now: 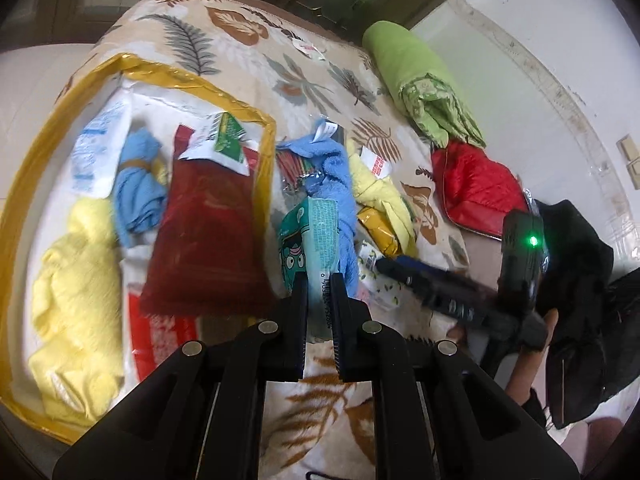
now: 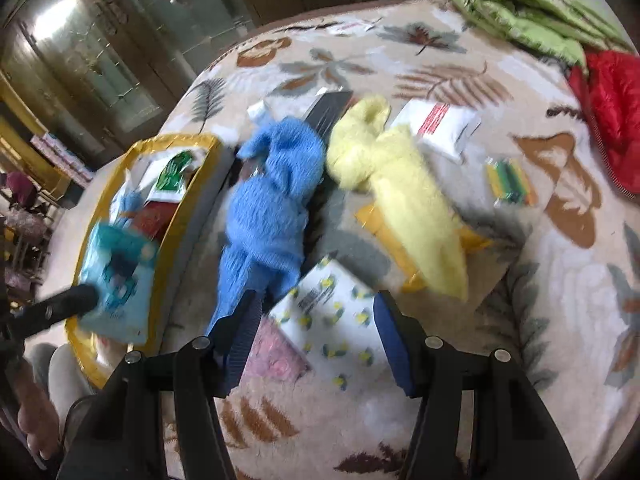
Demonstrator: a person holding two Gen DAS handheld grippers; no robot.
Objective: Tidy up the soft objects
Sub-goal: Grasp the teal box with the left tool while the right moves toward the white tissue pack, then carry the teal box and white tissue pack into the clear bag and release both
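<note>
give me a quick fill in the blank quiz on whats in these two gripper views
1. The left hand-held gripper is shut on a ____ packet with a cartoon print.
2. The jaws of the right hand-held gripper stand ____, with nothing between them.
3. The storage bag holding the dark red pouch has a ____ border.
4. Beside the blue towel on the blanket lies a ____ towel.

Missing words: teal; open; yellow; yellow
</note>
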